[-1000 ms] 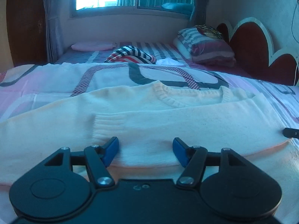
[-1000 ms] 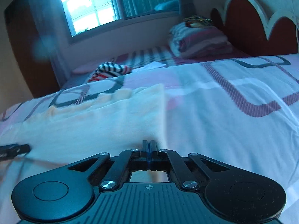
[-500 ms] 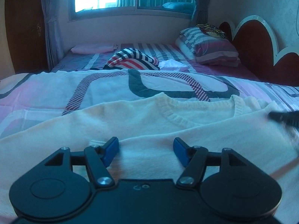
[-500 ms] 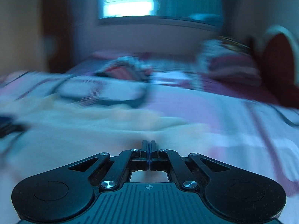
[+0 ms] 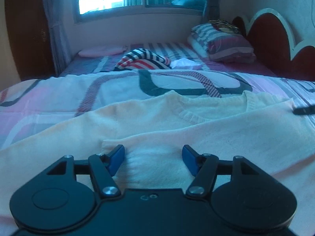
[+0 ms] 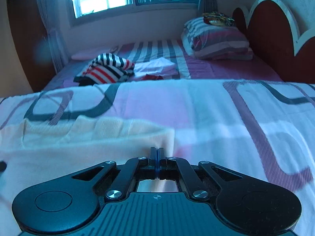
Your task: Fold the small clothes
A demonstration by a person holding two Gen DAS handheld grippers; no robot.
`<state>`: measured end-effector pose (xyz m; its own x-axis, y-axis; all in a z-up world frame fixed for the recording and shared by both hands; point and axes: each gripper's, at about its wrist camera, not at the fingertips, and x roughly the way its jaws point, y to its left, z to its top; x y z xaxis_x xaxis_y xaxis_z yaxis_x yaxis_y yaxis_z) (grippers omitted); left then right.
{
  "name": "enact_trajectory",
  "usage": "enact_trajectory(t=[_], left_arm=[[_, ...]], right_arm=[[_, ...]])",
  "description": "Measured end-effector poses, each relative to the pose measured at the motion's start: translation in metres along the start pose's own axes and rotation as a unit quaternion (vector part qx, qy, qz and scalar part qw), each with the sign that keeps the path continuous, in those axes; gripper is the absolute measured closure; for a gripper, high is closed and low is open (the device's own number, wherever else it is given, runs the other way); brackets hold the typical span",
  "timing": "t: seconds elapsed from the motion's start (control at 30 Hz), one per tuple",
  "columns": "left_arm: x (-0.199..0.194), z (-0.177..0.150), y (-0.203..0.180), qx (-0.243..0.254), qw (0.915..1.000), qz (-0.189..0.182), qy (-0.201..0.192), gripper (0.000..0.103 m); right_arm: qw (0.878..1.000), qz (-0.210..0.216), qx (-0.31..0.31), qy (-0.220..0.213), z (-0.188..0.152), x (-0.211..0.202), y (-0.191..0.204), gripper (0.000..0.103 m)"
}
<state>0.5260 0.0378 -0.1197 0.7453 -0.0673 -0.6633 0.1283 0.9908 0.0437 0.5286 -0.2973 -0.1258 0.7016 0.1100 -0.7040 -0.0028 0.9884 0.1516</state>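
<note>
A cream knit sweater point(image 5: 196, 133) lies spread across the patterned bedspread point(image 5: 118, 90), neckline toward the far side. My left gripper point(image 5: 153, 155) is open just above it, and a folded-in ribbed cuff lies between the blue pads point(image 5: 118, 155) with no pinch visible. In the right wrist view the sweater point(image 6: 78, 143) fills the lower left. My right gripper point(image 6: 157, 153) is shut at the sweater's right edge, where the fabric puckers into the jaws. Its dark tip point(image 5: 304, 110) shows at the sweater's far right corner in the left wrist view.
Beyond the bedspread's far edge lie a striped red, white and navy garment point(image 6: 106, 68) and a white folded cloth point(image 6: 155, 66). Striped pillows point(image 6: 216, 39) rest against a scalloped dark headboard point(image 6: 271, 39) on the right. A window and curtains stand behind.
The right gripper has carried the sweater's right edge away from me toward the neckline; its tip climbed along the right side of the left view. The left gripper stayed put, still open.
</note>
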Motion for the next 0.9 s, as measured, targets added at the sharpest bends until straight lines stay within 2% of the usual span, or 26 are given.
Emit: enact_trajectory(t=[0.13, 0.17, 0.3, 0.37, 0.43, 0.47, 0.53, 0.6, 0.67, 0.77, 0.83, 0.9], left_arm=[[-0.016, -0.012, 0.002, -0.003, 0.9999, -0.010, -0.003, 0.040], [-0.015, -0.017, 0.001, 0.003, 0.9999, -0.008, 0.007, 0.040], [-0.026, -0.022, 0.005, 0.000, 1.0000, -0.004, 0.002, 0.040], [-0.031, -0.021, 0.005, -0.004, 0.9999, -0.007, -0.008, 0.040], [-0.023, -0.021, 0.003, -0.003, 0.9999, -0.006, 0.011, 0.040], [-0.019, -0.021, 0.002, -0.002, 0.9998, -0.005, 0.019, 0.039], [-0.020, -0.021, 0.000, 0.001, 0.9998, 0.001, 0.019, 0.038], [-0.024, -0.019, 0.000, -0.002, 0.9998, 0.000, 0.019, 0.039], [-0.023, -0.021, 0.002, -0.002, 0.9997, 0.000, 0.023, 0.039], [-0.021, -0.024, 0.002, -0.004, 0.9998, -0.001, 0.019, 0.038], [-0.021, -0.024, 0.001, -0.004, 0.9998, 0.001, 0.020, 0.038], [-0.020, -0.024, 0.001, -0.003, 0.9998, 0.002, 0.020, 0.037]], right_arm=[[1.000, -0.003, -0.017, 0.014, -0.023, -0.026, 0.004, 0.103], [1.000, -0.004, -0.017, 0.016, -0.030, -0.031, 0.004, 0.103], [1.000, -0.001, 0.000, 0.021, -0.045, -0.056, 0.000, 0.103], [1.000, 0.016, 0.015, 0.000, -0.053, -0.074, 0.000, 0.103], [1.000, 0.020, 0.003, -0.017, -0.058, -0.080, 0.005, 0.103], [1.000, 0.016, -0.001, -0.012, -0.061, -0.076, 0.007, 0.103], [1.000, 0.003, 0.003, 0.026, -0.064, -0.061, 0.007, 0.103], [1.000, -0.011, 0.007, 0.008, -0.061, -0.069, 0.009, 0.103], [0.999, -0.031, 0.001, -0.039, -0.059, -0.085, 0.015, 0.103], [0.997, -0.020, -0.016, -0.077, -0.055, -0.097, 0.029, 0.103], [0.998, -0.018, -0.033, -0.058, -0.055, -0.086, 0.036, 0.103], [0.998, -0.035, -0.040, -0.018, -0.059, -0.065, 0.036, 0.103]])
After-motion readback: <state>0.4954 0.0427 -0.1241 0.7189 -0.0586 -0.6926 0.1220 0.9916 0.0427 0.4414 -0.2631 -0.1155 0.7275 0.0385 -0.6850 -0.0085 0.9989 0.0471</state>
